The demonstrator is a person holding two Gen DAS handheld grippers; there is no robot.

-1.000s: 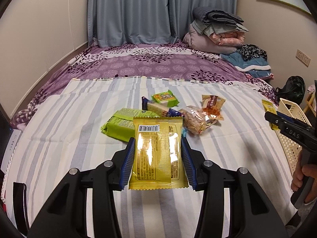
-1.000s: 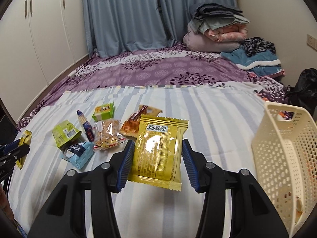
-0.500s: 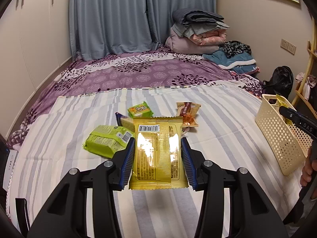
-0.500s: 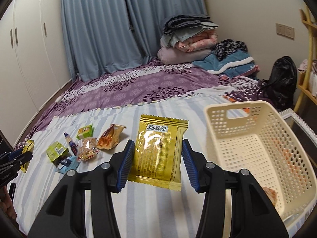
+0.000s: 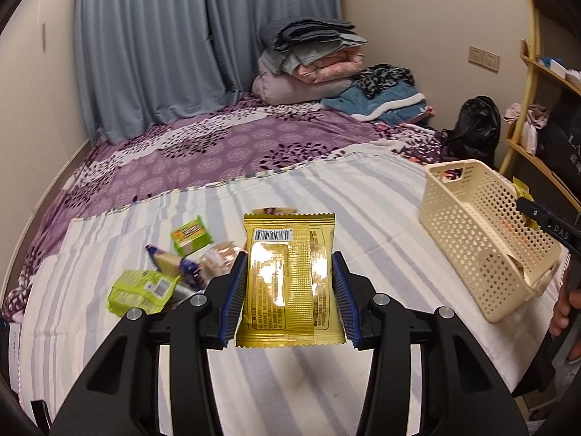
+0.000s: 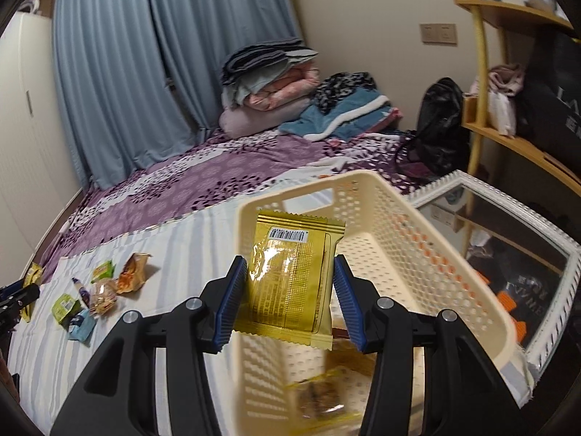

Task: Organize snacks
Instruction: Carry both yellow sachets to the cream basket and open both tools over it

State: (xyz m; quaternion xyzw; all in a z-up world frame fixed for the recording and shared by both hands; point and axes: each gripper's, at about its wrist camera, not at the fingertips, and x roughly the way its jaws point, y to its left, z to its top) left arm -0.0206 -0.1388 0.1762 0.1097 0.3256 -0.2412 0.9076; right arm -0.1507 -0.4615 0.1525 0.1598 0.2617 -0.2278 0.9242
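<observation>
Basket (image 6: pixel 417 239) has come from the right edge of my right view to its centre, under the right gripper (image 6: pixel 290 296) pinching a gold packet (image 6: pixel 290 283). Left gripper (image 5: pixel 288 299) pinches another gold packet (image 5: pixel 287 283); I think release comes next.

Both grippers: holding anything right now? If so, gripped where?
Left gripper is shut on a gold snack packet, pads on its long side edges. Right gripper clamps another gold packet the same way, above the basket.

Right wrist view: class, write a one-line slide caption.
Right tool holds a gold snack packet above the cream basket.
</observation>
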